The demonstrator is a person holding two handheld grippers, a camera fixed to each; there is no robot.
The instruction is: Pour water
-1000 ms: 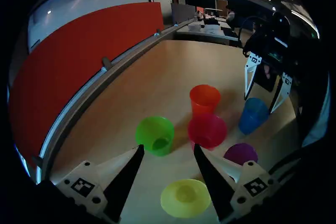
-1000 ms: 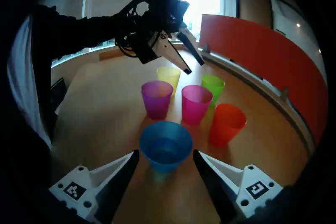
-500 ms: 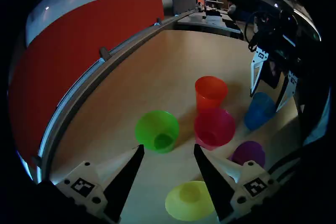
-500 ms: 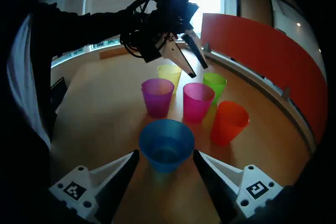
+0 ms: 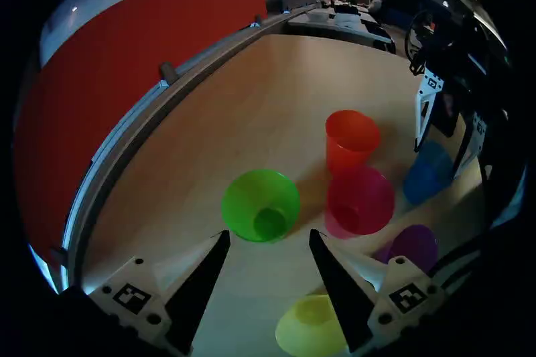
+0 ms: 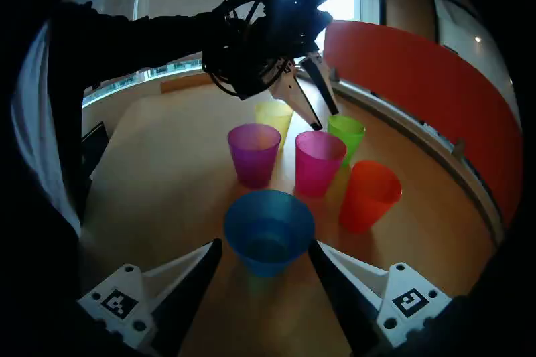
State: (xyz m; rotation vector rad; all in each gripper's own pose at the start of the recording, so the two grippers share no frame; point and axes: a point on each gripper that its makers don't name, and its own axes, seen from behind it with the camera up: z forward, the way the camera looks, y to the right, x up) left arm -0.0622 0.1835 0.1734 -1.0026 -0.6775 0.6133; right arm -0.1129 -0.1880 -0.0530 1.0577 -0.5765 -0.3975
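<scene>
The blue cup (image 6: pixel 268 231) stands on the bench (image 6: pixel 161 176) between the spread right tongs (image 6: pixel 263 243) — not clamped — and looks light, thin-walled and easily squashed, so I'd grip mid-wall gently; the left tongs (image 5: pixel 268 236), also spread, hover by the green cup (image 5: pixel 260 204).

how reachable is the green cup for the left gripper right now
Probably yes. The open left gripper sits just short of the green cup, lined up with it, with nothing between them. The pink cup stands close beside it and may crowd one finger.
</scene>
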